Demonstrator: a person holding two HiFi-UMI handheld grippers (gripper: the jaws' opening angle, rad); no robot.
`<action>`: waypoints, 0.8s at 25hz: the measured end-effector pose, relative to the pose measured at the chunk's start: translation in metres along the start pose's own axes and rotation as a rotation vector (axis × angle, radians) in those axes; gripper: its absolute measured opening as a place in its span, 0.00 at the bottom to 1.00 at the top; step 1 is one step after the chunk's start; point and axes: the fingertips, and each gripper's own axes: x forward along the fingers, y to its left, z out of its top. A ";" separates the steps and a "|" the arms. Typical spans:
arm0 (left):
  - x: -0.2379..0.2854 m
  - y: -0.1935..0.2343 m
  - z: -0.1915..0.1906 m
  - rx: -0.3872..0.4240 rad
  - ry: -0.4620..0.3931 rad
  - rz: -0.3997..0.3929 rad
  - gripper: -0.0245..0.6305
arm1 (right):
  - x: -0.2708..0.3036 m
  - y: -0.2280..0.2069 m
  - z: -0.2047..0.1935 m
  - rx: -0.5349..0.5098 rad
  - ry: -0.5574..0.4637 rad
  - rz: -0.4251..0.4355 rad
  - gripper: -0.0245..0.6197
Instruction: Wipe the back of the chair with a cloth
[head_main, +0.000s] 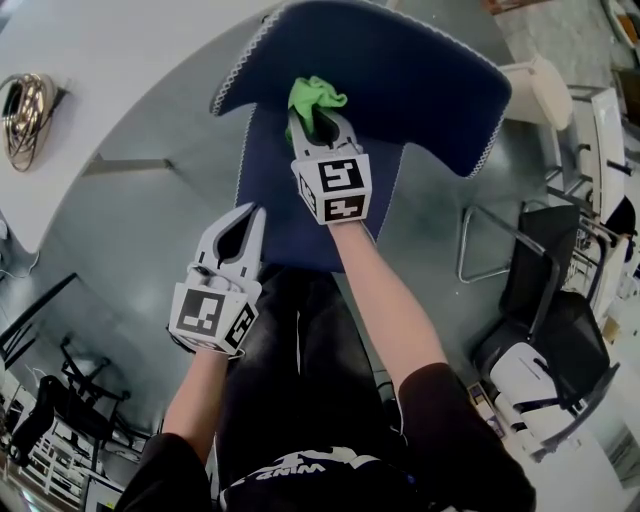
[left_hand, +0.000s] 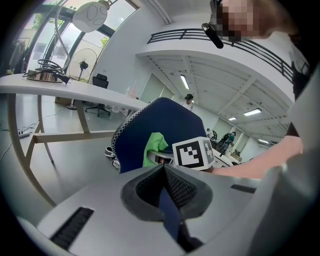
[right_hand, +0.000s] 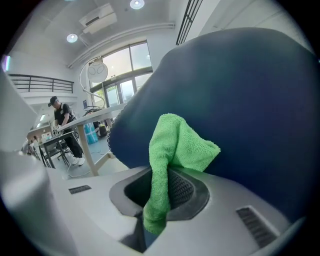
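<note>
A dark blue chair stands in front of me, its curved backrest (head_main: 400, 70) edged with white stitching and its seat (head_main: 265, 170) below. My right gripper (head_main: 318, 118) is shut on a bright green cloth (head_main: 313, 96), which presses against the backrest (right_hand: 240, 100). In the right gripper view the green cloth (right_hand: 172, 150) bunches out of the jaws onto the blue fabric. My left gripper (head_main: 252, 215) hangs lower, over the seat's near edge, shut with nothing in it. The left gripper view shows the chair back (left_hand: 160, 125), the cloth (left_hand: 154, 147) and the right gripper's marker cube (left_hand: 194, 152).
A white table (head_main: 110, 60) with a coil of cable (head_main: 28, 110) lies at the left. Black and white chairs (head_main: 550, 330) stand at the right. More chairs and frames crowd the lower left (head_main: 50, 410). A person (right_hand: 62, 125) stands far off at other tables.
</note>
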 end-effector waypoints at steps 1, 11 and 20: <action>0.001 0.002 0.000 -0.002 0.000 0.002 0.04 | 0.004 0.006 0.000 -0.006 0.001 0.017 0.12; 0.006 0.011 -0.001 -0.013 0.011 0.005 0.04 | 0.019 0.042 -0.006 -0.025 0.025 0.167 0.12; 0.016 0.008 -0.004 0.001 0.030 -0.026 0.04 | 0.001 -0.002 -0.050 -0.005 0.111 0.061 0.12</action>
